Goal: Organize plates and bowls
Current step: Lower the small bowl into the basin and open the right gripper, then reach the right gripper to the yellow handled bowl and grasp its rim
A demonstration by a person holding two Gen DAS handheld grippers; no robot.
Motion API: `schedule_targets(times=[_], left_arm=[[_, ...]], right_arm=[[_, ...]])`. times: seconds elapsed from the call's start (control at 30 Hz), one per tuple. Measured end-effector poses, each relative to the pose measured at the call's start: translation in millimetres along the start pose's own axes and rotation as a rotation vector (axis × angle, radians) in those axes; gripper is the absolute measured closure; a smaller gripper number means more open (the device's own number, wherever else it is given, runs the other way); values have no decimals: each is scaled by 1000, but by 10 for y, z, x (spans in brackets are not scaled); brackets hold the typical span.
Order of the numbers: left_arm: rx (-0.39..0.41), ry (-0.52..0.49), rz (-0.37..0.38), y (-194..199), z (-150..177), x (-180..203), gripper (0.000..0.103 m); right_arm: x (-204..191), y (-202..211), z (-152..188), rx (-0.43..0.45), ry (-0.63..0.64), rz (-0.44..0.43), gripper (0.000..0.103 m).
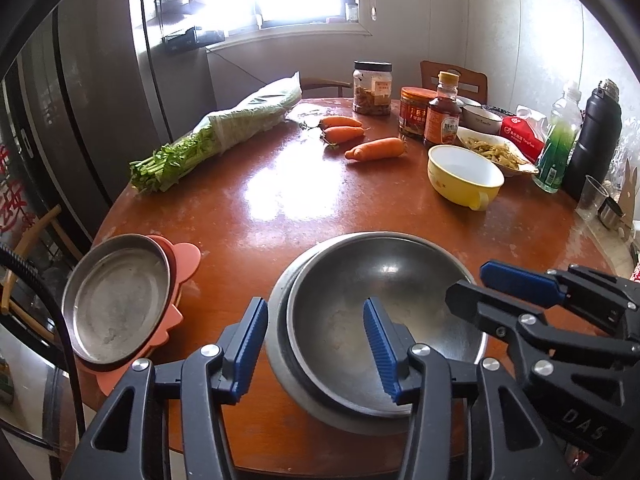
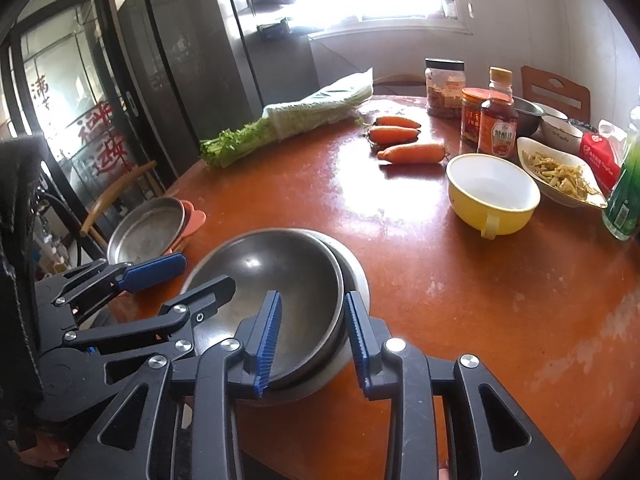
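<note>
A steel bowl (image 1: 384, 300) sits nested inside a larger steel bowl (image 1: 280, 320) at the near edge of the round table. My left gripper (image 1: 316, 344) is open, its jaws straddling the left rims of both bowls. My right gripper (image 2: 314, 336) is open, its jaws straddling the right rims (image 2: 336, 280); it also shows in the left wrist view (image 1: 488, 292). A steel plate (image 1: 116, 300) rests on orange plates (image 1: 188, 260) at the left edge. A yellow bowl (image 1: 464, 176) stands at the right.
Three carrots (image 1: 360, 136), bagged celery (image 1: 224, 128), jars and a sauce bottle (image 1: 440, 112), a dish of food (image 1: 496, 150), a green bottle (image 1: 558, 148) and a black flask (image 1: 596, 136) line the far side. A fridge (image 1: 100, 80) stands left.
</note>
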State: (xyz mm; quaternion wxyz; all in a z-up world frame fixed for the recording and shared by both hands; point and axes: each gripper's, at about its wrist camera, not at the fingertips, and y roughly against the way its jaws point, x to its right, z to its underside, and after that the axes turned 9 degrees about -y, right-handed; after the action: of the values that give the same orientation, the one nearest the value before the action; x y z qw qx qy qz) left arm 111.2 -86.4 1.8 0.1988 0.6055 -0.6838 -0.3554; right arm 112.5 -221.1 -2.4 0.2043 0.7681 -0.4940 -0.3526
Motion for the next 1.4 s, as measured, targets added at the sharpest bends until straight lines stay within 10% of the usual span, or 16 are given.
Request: schedule_targets(times=[0.67, 1.4], left_arm=[[30, -1, -1, 27, -324, 51, 42], [-18, -1, 0, -517, -953, 59, 40]], right_arm=[[523, 86, -234, 38, -82, 27, 58], [1996, -625, -1363, -48, -202, 268, 57]])
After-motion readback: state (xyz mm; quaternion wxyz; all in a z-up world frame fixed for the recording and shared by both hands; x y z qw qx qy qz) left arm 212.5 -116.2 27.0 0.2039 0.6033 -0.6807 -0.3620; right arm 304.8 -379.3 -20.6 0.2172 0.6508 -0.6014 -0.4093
